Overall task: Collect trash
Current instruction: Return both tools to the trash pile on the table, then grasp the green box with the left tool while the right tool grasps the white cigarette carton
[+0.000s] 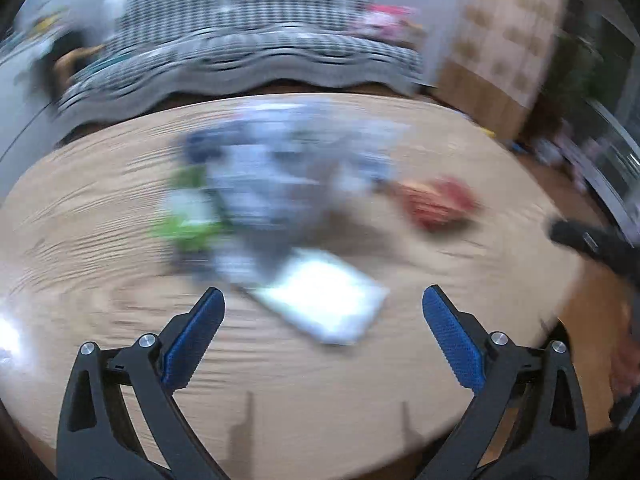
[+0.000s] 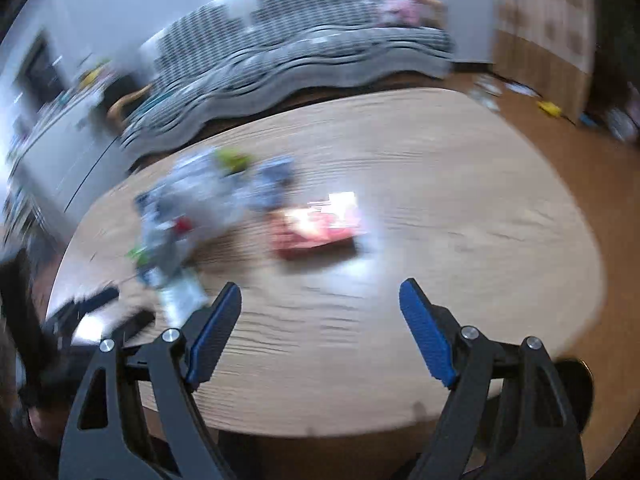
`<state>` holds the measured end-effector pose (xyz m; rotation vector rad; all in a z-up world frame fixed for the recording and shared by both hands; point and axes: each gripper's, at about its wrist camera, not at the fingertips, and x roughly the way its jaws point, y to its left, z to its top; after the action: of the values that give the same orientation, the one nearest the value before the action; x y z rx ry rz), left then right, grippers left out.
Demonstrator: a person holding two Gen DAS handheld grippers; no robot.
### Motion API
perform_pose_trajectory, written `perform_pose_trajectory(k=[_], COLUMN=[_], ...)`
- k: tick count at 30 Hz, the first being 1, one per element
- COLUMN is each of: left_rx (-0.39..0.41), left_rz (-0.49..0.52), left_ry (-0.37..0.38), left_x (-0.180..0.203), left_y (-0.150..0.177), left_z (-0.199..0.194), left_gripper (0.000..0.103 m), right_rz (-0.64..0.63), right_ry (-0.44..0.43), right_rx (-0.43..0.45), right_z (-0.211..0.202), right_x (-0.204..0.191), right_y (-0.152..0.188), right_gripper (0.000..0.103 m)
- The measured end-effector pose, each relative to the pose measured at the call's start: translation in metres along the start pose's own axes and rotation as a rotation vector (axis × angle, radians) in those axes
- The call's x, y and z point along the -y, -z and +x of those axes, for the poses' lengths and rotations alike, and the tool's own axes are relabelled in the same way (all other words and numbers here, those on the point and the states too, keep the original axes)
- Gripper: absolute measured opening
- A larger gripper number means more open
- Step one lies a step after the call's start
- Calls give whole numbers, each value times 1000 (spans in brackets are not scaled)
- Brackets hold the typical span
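Clearly the trash lies in a loose cluster on the pale oval wooden table [image 1: 120,360]: a blurred heap of grey-blue and white plastic wrappers [image 1: 272,184] toward the far middle, a green-and-white packet [image 1: 188,216] at its left edge, a flat white rectangular sachet [image 1: 324,300] on its near side, and a crumpled red snack wrapper [image 1: 436,204] to the right, a little apart. Both views are badly smeared, so edges and overlaps cannot be told.

The left hand-held gripper [image 1: 323,304] stands wide with nothing between its blue pads, above the near side of the white sachet. The right hand-held gripper [image 2: 320,300] is also spread and empty, nearer than the red wrapper.

Judging by this, the risks are a misjudged descent onto thin, flat film, which would likely slide or fold away rather than be pinched, and one gripper nudging light wrappers off the table's edge. The two grippers, working the same cluster, could also collide.
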<state>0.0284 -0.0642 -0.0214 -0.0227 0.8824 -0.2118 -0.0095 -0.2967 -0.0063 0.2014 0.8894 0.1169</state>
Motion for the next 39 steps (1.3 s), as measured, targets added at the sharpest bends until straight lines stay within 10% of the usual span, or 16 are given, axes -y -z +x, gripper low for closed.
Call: perform_pose_trajectory(k=[7, 20, 25, 28, 39], left_rx=[-36, -62, -67, -67, 7], left_rz=[-91, -82, -51, -78, -130], left_ry=[-99, -86, -56, -20, 53], left_x=[-91, -93, -94, -97, -111], left_y=[-33, -54, -53, -51, -58], left_z=[29, 87, 84, 72, 15], left_gripper=[96, 96, 43, 28, 11], right_rz=[-217, -427, -431, -424, -304], right_ry=[-81, -31, -48, -62, -134], right_rx=[-123, -174, -151, -131, -91], right_z=[79, 142, 136, 122, 74], right_x=[-103, -164, -172, -169, -132], right_y=[7, 20, 24, 23, 14], right_gripper=[79, 68, 59, 59, 57])
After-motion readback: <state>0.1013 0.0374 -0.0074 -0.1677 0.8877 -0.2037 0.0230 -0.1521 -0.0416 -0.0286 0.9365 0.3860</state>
